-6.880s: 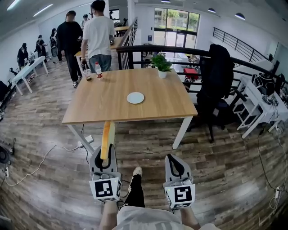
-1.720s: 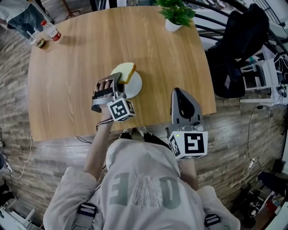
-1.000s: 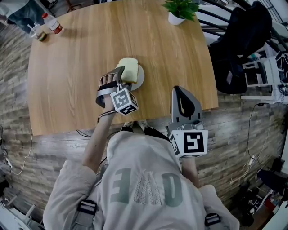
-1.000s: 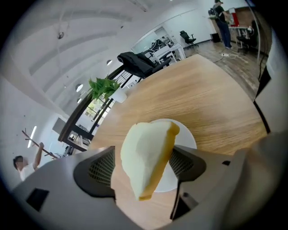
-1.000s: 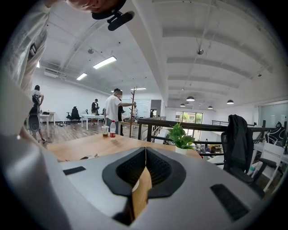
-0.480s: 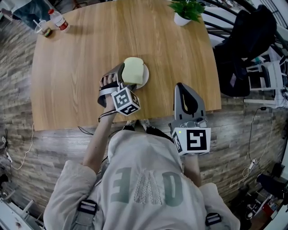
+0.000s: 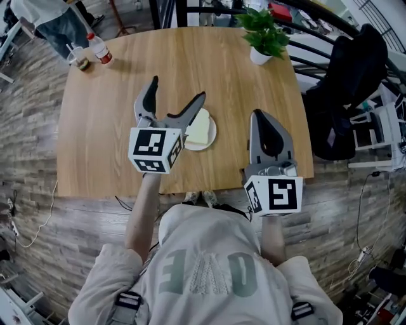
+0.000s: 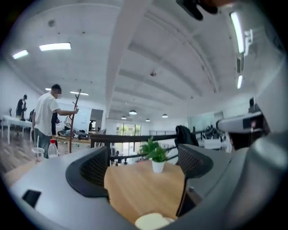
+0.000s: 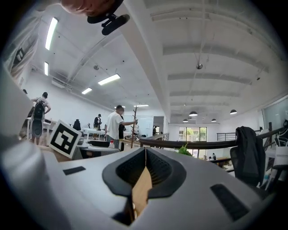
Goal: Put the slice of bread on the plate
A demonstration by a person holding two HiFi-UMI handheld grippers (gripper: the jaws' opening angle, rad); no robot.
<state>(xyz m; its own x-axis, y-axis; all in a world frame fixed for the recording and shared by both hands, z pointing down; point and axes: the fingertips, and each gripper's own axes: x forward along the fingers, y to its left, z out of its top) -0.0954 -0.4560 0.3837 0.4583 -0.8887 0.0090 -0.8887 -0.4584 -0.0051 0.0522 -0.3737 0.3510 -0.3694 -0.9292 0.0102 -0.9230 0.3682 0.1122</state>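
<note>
1. The slice of bread (image 7: 200, 127) lies flat on the white plate (image 7: 213, 136), which sits on the wooden table (image 7: 108, 133) toward its near edge.
2. The left gripper (image 7: 177, 89) hangs above the table just left of the plate. Its jaws are spread wide and have just been opening, with nothing gripped between them. In the left gripper view the gap frames bare table top, with the bread low at the bottom edge.
3. In the head view that gripper's right-hand jaw crosses the plate's left rim and hides a strip of the bread.
4. The right gripper (image 7: 261, 115) is held near the plate on its right, over the table's near edge. Its jaws are pressed together and empty, with only a thin slit between the pads.
5. A potted plant (image 7: 263, 35) stands beyond the plate and to its right, at the far edge, well apart from it.
6. A red-capped bottle (image 7: 101, 51) and a cup (image 7: 78, 58) stand side by side beyond the plate to its far left, at the table's corner.
7. Off the table, a person (image 7: 54, 19) stands farther out past that corner. A chair draped in black (image 7: 352, 76) sits well to the right of the plate.
</note>
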